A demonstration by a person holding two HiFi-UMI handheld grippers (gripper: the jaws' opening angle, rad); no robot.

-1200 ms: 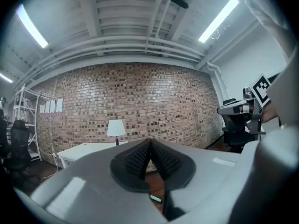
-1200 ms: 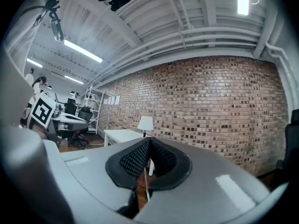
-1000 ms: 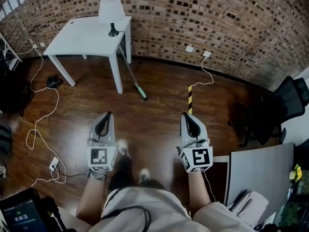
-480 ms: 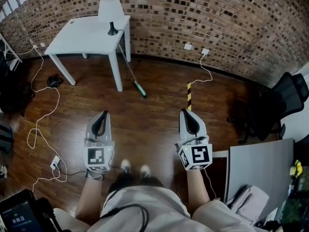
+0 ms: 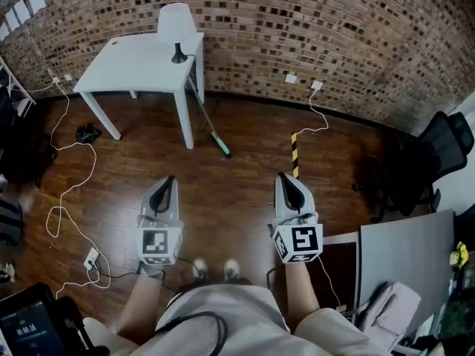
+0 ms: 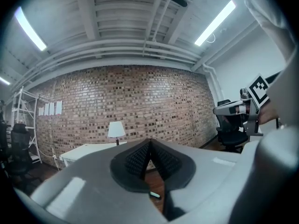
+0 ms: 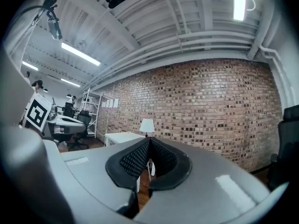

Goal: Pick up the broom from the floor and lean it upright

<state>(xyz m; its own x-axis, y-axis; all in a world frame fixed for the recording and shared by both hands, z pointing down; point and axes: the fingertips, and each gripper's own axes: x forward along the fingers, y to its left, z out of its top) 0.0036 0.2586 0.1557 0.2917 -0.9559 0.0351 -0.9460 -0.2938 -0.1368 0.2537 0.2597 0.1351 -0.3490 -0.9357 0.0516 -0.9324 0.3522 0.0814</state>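
The broom (image 5: 210,127) leans with its thin handle against the white table's (image 5: 141,61) front right edge, its green head (image 5: 222,147) on the wooden floor. Both grippers are held level, side by side, well short of it over the floor. My left gripper (image 5: 169,181) is shut with nothing between its jaws, and its own view shows the pads meeting at the left gripper's tip (image 6: 149,143). My right gripper (image 5: 286,178) is shut and empty too, with the pads closed at the right gripper's tip (image 7: 149,141). A green bit (image 6: 154,195) shows below the left jaws.
A white lamp (image 5: 178,27) stands on the table by the brick wall. A white cable (image 5: 72,190) snakes across the floor to a power strip (image 5: 90,258) at left. A yellow-black strip (image 5: 294,153) lies ahead of the right gripper. A black office chair (image 5: 423,167) and a grey board (image 5: 404,262) stand at right.
The person's forward foot has drawn back beside the other. Both grippers stay shut and have shifted slightly; the broom has not moved.
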